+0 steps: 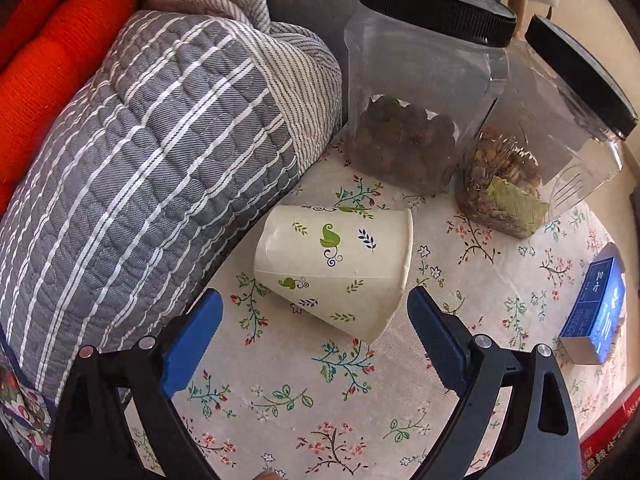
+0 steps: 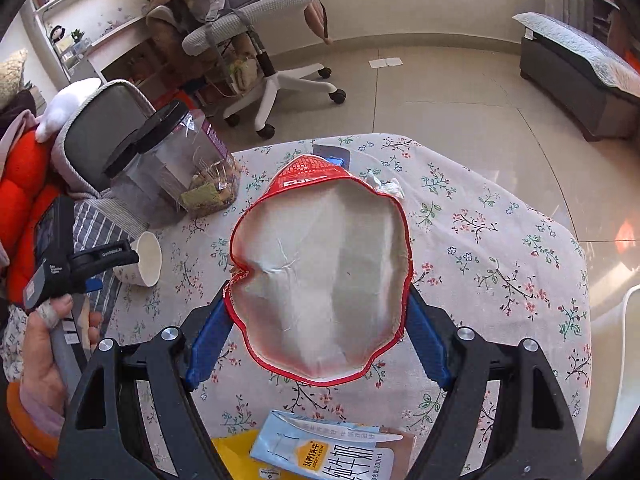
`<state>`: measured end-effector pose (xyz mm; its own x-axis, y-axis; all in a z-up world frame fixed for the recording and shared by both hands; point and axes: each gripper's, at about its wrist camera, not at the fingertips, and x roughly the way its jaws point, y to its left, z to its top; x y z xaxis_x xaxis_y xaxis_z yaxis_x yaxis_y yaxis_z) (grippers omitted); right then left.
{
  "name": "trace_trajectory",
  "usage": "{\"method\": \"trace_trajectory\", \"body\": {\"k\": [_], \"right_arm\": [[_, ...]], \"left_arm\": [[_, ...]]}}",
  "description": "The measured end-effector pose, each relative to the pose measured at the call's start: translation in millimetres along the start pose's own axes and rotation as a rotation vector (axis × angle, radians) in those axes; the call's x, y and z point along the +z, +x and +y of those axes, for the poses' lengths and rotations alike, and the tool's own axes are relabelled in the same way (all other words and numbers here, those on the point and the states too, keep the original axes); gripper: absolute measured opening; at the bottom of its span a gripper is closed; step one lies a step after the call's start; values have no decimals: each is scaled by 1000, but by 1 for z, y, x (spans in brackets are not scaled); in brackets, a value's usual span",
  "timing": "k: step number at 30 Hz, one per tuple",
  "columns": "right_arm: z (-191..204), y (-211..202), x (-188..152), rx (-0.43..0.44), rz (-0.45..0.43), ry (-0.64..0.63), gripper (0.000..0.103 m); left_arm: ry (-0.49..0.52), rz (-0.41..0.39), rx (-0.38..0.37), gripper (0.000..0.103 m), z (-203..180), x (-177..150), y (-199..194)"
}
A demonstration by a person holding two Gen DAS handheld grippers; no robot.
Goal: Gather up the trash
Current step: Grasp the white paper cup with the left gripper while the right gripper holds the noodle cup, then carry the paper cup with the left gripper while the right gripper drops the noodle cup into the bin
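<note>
- The left gripper [image 1: 316,312] points steeply down at the flowered tablecloth [image 1: 304,392], its blue pads spread wide and pressing on nothing.
- A paper cup [image 1: 332,268] lies on its side just ahead of those pads, partly between the fingertips, its mouth turned toward the right-hand finger (the leaf print faces up); neither pad touches it.
- Left of the left gripper a grey striped quilt [image 1: 132,184] bulges against the table edge; beyond the cup stand two clear jars with black lids [image 1: 424,96], both partly filled with brownish stuff.
- Far to the right of the left gripper lies a small blue box [image 1: 596,304].
- The right gripper [image 2: 320,304] holds a red-rimmed bag [image 2: 324,276] between its pads, jaws wide but pressed on the bag's sides, so the mouth gapes open toward the camera, showing the pale lining.
- Below the right gripper, near the camera, a light-blue milk carton [image 2: 320,456] lies flat on the cloth beside something yellow.
- Well to the left of the right gripper the same paper cup [image 2: 144,260] is seen, with the person's hand [image 2: 44,352] gripping the other tool's handle.
</note>
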<state>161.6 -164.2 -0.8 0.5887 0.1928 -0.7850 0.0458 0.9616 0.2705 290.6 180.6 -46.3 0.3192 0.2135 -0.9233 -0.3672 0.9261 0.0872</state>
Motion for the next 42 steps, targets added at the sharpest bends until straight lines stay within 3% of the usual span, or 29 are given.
{"method": "trace_trajectory", "body": {"k": [8, 11, 13, 14, 24, 42], "right_arm": [[-1, -7, -15, 13, -19, -71, 77], [-2, -7, -18, 9, -23, -86, 77], [-3, -8, -18, 10, -24, -86, 77], [-3, -8, -18, 11, -26, -83, 76], [-18, -34, -19, 11, -69, -47, 77], [-67, -93, -28, -20, -168, 28, 77]], "left_arm": [[99, 22, 53, 93, -8, 4, 29], [103, 32, 6, 93, -8, 3, 36], [89, 53, -58, 79, -7, 3, 38], [80, 59, -79, 79, -8, 2, 37], [141, -103, -131, 78, -30, -15, -28], [229, -270, -219, 78, -86, -80, -122]]}}
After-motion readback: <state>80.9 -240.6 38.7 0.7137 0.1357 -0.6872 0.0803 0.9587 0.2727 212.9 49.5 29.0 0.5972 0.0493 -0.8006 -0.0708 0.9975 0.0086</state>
